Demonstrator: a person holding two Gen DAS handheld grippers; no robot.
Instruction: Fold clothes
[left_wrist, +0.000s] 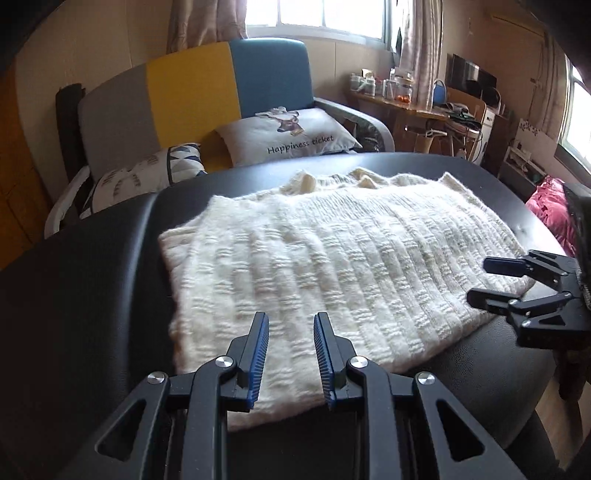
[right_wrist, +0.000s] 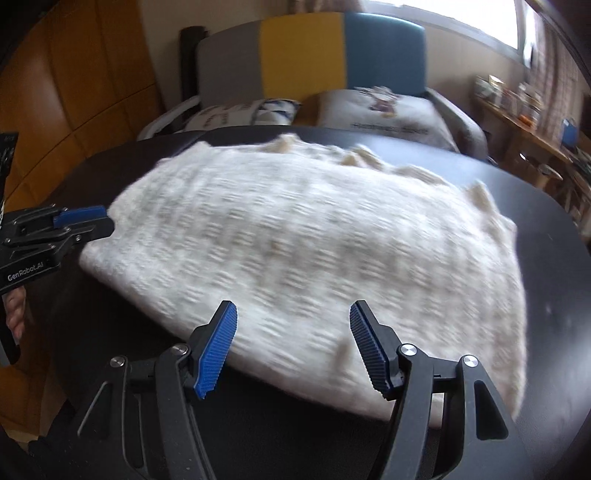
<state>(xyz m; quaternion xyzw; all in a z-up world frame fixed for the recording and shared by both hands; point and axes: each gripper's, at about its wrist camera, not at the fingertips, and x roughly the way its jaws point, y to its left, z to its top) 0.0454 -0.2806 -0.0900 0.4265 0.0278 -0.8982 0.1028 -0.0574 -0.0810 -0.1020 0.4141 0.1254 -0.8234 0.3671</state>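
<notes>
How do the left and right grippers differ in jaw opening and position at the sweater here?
The left gripper has a narrow gap between its jaws; the right gripper is spread clearly wider. The left works the left part of the white sweater's near edge, the right the right part. Both are open, holding nothing, with blue ribbed pads.

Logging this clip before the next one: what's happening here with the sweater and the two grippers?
A person is folding a white knit sweater that lies flat on a black table, sleeves apparently already tucked in. Both handheld grippers are open and hold nothing. The left gripper is at the near hem, and the right gripper is at the hem further along. Neither has gripped the fabric yet.
</notes>
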